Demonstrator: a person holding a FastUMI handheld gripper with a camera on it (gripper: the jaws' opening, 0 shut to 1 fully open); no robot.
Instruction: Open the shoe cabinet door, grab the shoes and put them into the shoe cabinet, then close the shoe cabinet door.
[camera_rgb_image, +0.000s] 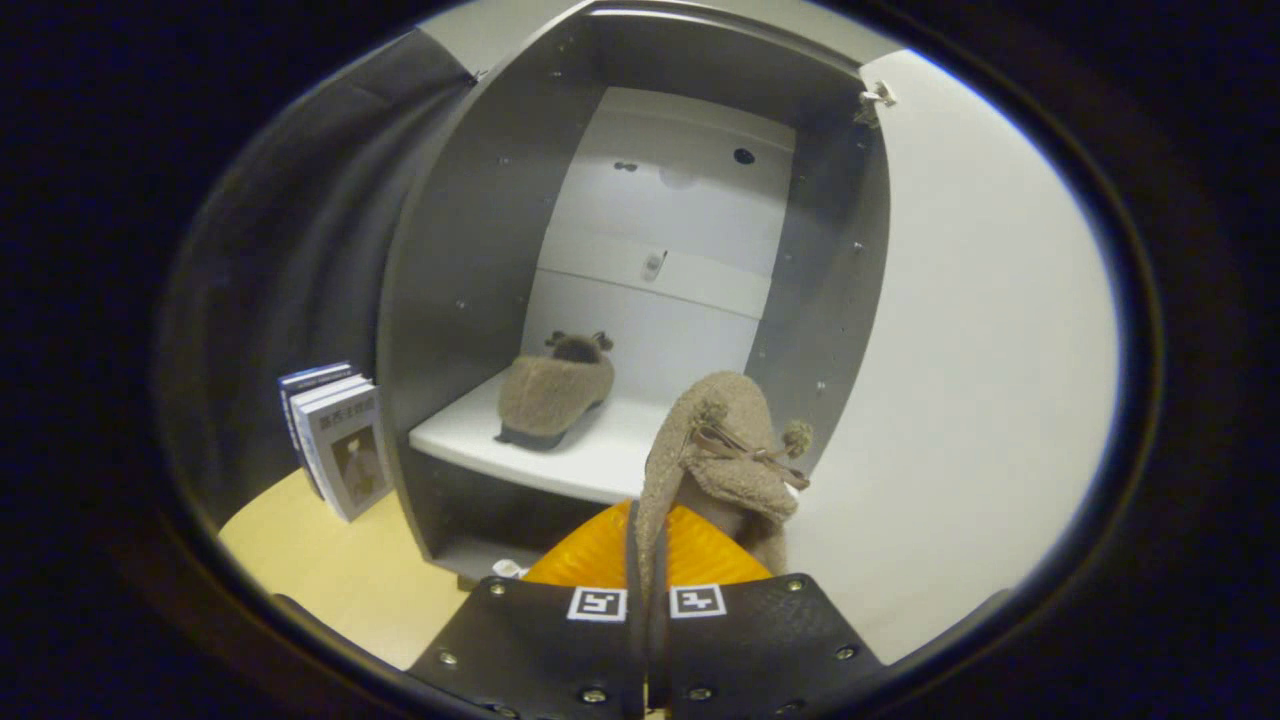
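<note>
Tool (648, 560) pinches a shoe (725, 455) before the shelf (590, 460), beside the other shoe (555, 392)

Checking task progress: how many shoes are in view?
2. One shoe lies on the white shelf inside the open cabinet; the other shoe is pinched in the gripper jaws, just before the shelf.

The single fisheye camera rides on the gripper (647, 560) and looks forward along its two fingers (540, 640), which rise from the bottom of the view. It faces straight into the open shoe cabinet (470, 250) from close in front, level with the white shelf (590, 455). The open door (990, 350) stands near on the right, books (335, 435) on the left.
</note>
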